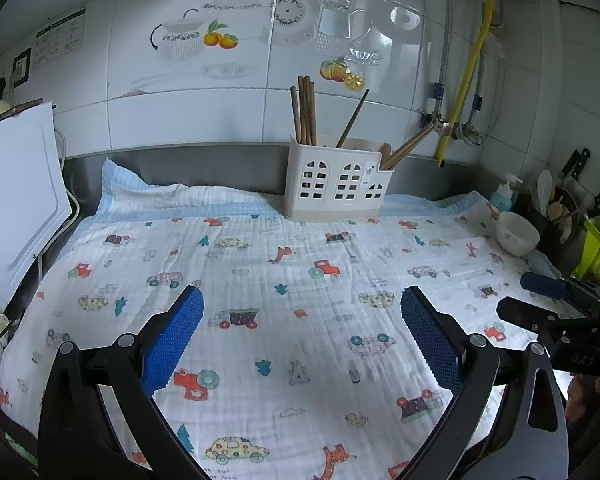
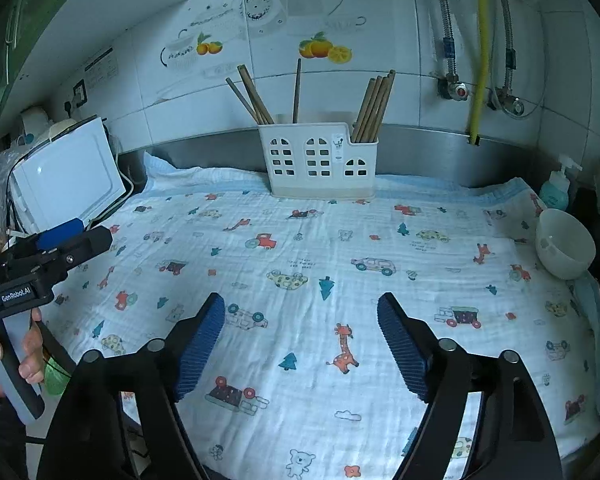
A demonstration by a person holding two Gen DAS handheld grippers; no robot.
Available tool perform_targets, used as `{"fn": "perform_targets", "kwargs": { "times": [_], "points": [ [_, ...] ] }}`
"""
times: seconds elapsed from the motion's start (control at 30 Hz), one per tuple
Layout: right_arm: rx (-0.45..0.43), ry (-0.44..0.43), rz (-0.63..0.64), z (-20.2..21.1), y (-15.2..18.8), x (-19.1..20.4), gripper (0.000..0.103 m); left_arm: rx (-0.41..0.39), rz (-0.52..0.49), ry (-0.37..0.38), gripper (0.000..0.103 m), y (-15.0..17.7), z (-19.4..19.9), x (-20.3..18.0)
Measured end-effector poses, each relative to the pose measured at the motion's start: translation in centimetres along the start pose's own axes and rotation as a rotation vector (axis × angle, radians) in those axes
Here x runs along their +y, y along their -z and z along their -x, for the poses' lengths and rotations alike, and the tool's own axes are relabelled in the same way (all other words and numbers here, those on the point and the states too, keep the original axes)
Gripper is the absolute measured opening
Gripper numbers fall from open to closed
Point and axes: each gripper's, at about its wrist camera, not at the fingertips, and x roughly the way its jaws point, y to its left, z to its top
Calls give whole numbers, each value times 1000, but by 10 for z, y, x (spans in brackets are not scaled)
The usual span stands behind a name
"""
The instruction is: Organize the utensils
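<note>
Scene: a kitchen bench is shown covered by a printed cloth, with a white caddy set at the back against the tiled wall.
Utensils: chopsticks are seen standing in the caddy in separate groups, one bunch upright at its left end, a single dark stick in the middle and a leaning bunch at its right end; no loose utensil is seen on the cloth.
Left tool: the left tool is held above the near part of the cloth, its blue pads spread wide with nothing between them.
Right tool: the right tool is likewise held wide apart and empty, well short of the caddy.
Other items: a bowl sits at the right edge of the cloth, a soap bottle behind it, and a white board is propped at the left.
Stage: sorting is judged to be at or near its finish, or between picks; which cannot be told.
Risk: the light caddy may be tipped or pushed back if a leaning bunch is pulled sideways by one tool alone.
Risk: thin round sticks may be dropped or scattered if several are pinched at once near their tips.
Risk: the bowl may be knocked by the right tool on a wide swing.
</note>
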Motion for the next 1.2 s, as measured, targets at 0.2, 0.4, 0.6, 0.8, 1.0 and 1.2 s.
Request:
{"fn": "perform_targets", "kwargs": {
  "times": [0.2, 0.4, 0.6, 0.8, 1.0, 1.2],
  "points": [
    [-11, 10, -2, 3, 0, -1, 84, 2, -11, -8, 98, 0, 0, -3],
    [-5, 21, -2, 2, 1, -2, 87, 12, -39, -17, 98, 4, 0, -11],
    [-2, 28, -12, 0, 1, -5, 89, 24, -71, -43, 98, 5, -2, -15],
    [6, 29, -13, -2, 2, -5, 90, 23, -78, -44, 98, 5, -1, -15],
    [16, 28, -13, -5, 3, -6, 90, 29, -106, -53, 98, 7, -3, -20],
    [18, 30, -18, -7, 4, -6, 90, 38, -109, -69, 98, 8, -5, -20]
  ]
}}
